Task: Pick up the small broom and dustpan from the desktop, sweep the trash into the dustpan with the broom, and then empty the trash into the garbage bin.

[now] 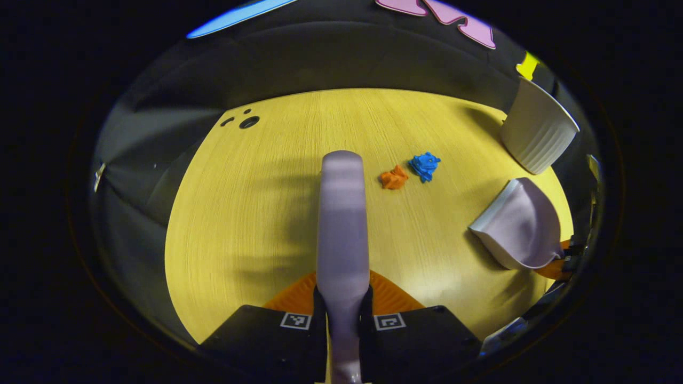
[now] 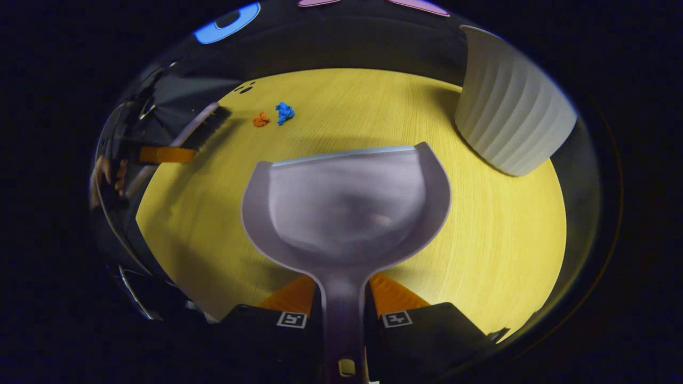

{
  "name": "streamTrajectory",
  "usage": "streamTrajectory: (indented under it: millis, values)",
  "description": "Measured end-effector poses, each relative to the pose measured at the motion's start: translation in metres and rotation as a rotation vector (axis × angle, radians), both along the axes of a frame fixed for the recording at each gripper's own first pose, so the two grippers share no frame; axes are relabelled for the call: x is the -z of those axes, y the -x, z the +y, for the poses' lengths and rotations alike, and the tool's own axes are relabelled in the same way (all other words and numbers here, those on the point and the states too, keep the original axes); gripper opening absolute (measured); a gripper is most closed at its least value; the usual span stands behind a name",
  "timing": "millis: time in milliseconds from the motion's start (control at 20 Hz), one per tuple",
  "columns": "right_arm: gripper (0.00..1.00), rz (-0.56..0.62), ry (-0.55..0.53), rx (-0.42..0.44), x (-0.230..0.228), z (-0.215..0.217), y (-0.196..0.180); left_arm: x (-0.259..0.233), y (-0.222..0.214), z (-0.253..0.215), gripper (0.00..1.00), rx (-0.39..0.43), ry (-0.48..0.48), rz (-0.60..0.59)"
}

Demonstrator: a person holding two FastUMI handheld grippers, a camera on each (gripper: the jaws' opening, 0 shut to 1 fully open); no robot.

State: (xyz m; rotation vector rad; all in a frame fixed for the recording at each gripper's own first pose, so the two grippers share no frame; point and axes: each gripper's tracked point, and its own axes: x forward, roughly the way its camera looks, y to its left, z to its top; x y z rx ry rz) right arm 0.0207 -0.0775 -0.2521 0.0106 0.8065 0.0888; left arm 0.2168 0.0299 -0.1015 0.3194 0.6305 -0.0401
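Woodgrain desktop (image 1: 256, 224) | crumpled scraps (image 1: 394, 177) (paper?) | ribbed bin (image 2: 507, 122)

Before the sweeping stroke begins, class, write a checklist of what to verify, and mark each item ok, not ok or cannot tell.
1. Left hand-held gripper shut on broom: ok.
2. Right hand-held gripper shut on dustpan: ok.
3. Orange paper scrap and blue paper scrap lying together on the desktop: ok.
4. Dustpan lip resting on the desktop beside the scraps: not ok.
5. Dustpan empty: ok.
6. White ribbed garbage bin standing upright nearby: ok.
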Motion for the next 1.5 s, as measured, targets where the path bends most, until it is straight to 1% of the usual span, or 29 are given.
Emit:
streamTrajectory:
  millis: [100,150,200,250,300,400,450,500,600,700,750,900,1000,1050,1150,1300,1350,1400,1500]
  values:
    - [0.4,-0.01,0.026,-0.046,-0.01,-0.007,0.004,-0.005,-0.025,-0.004,0.28,0.038,-0.058,0.014]
    - [0.32,-0.013,0.033,-0.071,-0.012,-0.009,0.006,-0.008,-0.038,-0.007,0.28,0.063,-0.09,0.02]
    - [0.36,-0.011,0.042,-0.097,-0.015,-0.012,0.009,-0.009,-0.049,-0.01,0.28,0.089,-0.124,0.029]
    - [0.36,-0.006,0.051,-0.123,-0.017,-0.014,0.011,-0.011,-0.061,-0.013,0.28,0.119,-0.157,0.042]
    - [0.32,0.003,0.062,-0.146,-0.017,-0.016,0.013,-0.013,-0.072,-0.016,0.27,0.145,-0.191,0.054]
    - [0.32,0.027,0.071,-0.173,-0.012,-0.021,0.014,-0.018,-0.095,-0.022,0.28,0.203,-0.265,0.064]
    - [0.36,0.039,0.072,-0.179,-0.008,-0.021,0.013,-0.021,-0.103,-0.027,0.28,0.239,-0.304,0.066]
    - [0.36,0.048,0.071,-0.182,-0.005,-0.023,0.012,-0.021,-0.112,-0.034,0.28,0.283,-0.334,0.069]
    - [0.36,0.056,0.067,-0.189,0.0,-0.022,0.007,-0.016,-0.116,-0.052,0.29,0.387,-0.366,0.096]
    - [0.36,0.055,0.061,-0.2,0.001,-0.019,0.002,-0.009,-0.111,-0.073,0.28,0.487,-0.37,0.136]
    - [0.36,0.056,0.056,-0.206,0.001,-0.017,0.001,-0.004,-0.106,-0.082,0.29,0.518,-0.373,0.161]
    - [0.36,0.059,0.053,-0.229,-0.006,-0.014,0.002,0.012,-0.087,-0.105,0.29,0.573,-0.387,0.241]
    - [0.36,0.055,0.063,-0.247,-0.012,-0.013,-0.002,0.026,-0.071,-0.124,0.28,0.623,-0.375,0.294]
    - [0.36,0.053,0.063,-0.252,-0.015,-0.012,-0.004,0.033,-0.063,-0.132,0.27,0.645,-0.373,0.32]
    - [0.36,0.051,0.058,-0.253,-0.022,-0.01,-0.005,0.046,-0.04,-0.149,0.28,0.697,-0.37,0.367]
    - [0.36,0.045,0.056,-0.246,-0.028,-0.012,-0.01,0.064,-0.007,-0.178,0.31,0.758,-0.333,0.44]
    - [0.36,0.044,0.053,-0.24,-0.032,-0.011,-0.01,0.068,0.005,-0.186,0.28,0.777,-0.317,0.461]
    - [0.36,0.051,0.044,-0.231,-0.03,-0.01,-0.008,0.075,0.017,-0.197,0.3,0.796,-0.303,0.471]
    - [0.36,0.05,0.028,-0.213,-0.032,-0.003,-0.009,0.084,0.031,-0.207,0.28,0.803,-0.277,0.486]
